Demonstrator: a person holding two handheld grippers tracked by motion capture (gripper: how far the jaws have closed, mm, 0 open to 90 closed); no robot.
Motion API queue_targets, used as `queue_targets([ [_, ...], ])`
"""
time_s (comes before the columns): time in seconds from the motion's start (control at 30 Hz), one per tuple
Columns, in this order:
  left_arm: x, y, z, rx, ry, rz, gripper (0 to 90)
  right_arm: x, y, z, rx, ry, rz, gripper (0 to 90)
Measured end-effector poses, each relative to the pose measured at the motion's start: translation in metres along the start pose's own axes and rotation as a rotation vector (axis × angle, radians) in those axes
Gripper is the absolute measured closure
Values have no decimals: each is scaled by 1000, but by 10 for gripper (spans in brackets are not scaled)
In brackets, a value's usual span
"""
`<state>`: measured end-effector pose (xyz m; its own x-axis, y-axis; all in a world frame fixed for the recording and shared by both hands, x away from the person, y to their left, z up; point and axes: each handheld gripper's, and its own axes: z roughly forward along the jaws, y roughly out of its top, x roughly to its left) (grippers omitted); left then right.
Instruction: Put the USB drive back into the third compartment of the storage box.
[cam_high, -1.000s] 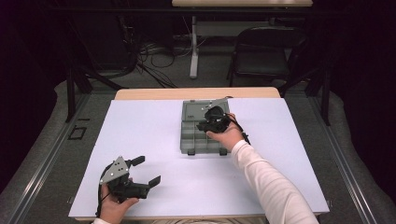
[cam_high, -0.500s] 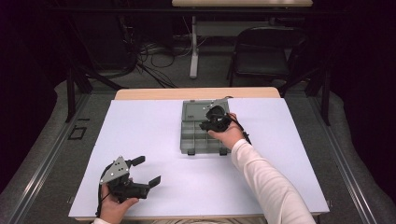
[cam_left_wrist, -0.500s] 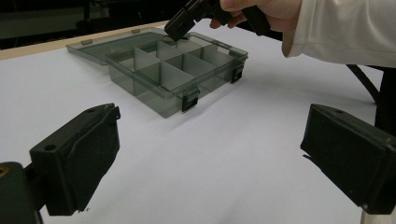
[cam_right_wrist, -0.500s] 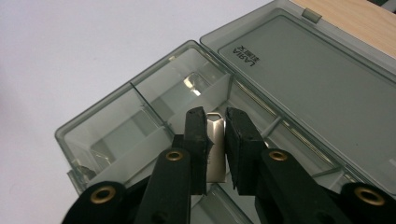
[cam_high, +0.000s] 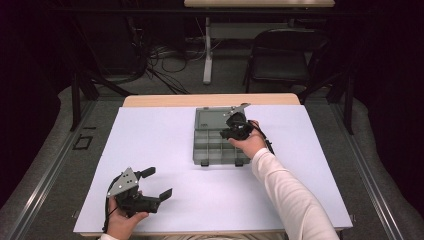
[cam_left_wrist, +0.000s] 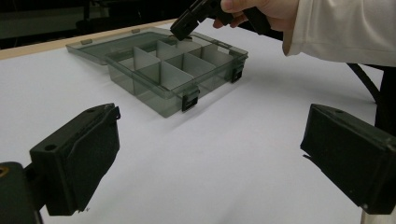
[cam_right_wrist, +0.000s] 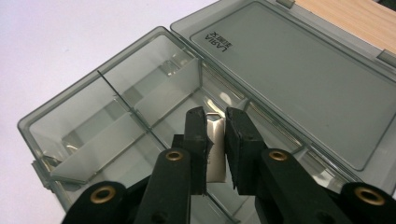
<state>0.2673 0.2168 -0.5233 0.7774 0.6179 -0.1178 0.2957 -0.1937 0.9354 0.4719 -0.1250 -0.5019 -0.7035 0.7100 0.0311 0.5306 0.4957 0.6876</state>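
A smoky-grey compartment box lies open on the white table, its lid folded flat toward the far side. My right gripper hovers over the box's right half. In the right gripper view the jaws of my right gripper are shut on a small grey divider plate, held upright over a middle compartment of the box, near the lid. My left gripper rests at the front left of the table, open and holding nothing. The left gripper view shows the box beyond its wide-apart jaws.
The white sheet covers most of the wooden table. Fixed dividers split the box into several cells. A black folding chair and cables on the floor stand beyond the far edge.
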Motion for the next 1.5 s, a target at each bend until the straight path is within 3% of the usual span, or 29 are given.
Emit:
queue_targets([
  [0.57,0,0,0,0,-4,0,39,-10,-7,1,22,-24,20,794],
  [1.0,4,-1,3,6,5,-13,39,-14,-13,0,15,-15,42,761],
  [1.33,6,-1,6,12,17,-20,39,-14,-12,-7,-22,4,63,580],
  [1.5,5,0,9,14,14,-18,39,-9,-12,-15,-60,-14,39,511],
])
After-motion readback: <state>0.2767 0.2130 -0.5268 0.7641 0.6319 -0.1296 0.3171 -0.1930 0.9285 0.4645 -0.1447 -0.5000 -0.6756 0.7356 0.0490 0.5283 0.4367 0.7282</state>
